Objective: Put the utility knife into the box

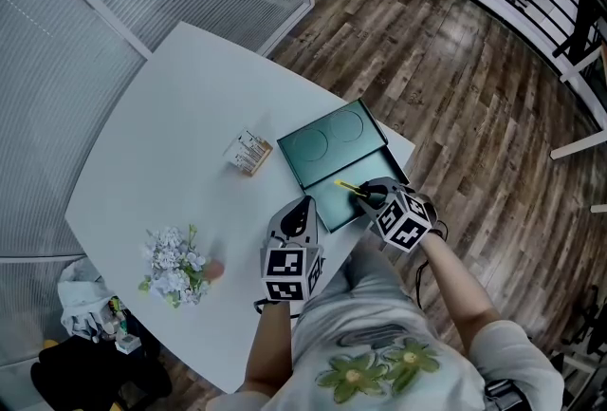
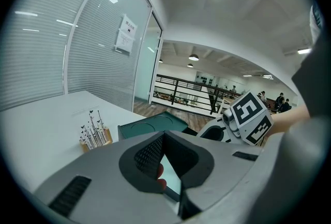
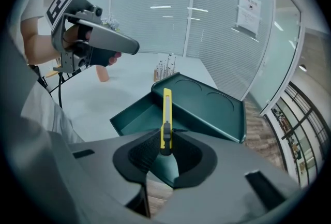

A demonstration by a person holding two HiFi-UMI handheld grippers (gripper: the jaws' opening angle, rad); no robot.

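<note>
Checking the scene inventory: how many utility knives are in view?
1. The yellow plastic utility knife is clamped in the right gripper, over the open dark green box on the white table. None shows elsewhere.

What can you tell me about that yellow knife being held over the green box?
The utility knife is a slim, plastic-looking yellow bar with a black slider and a black rear end. I can make out no blade. The right hand-held gripper clamps that rear end between its pads, so the knife juts straight forward above the open tray of the dark green box. It seems to touch nothing but the pads.
</note>
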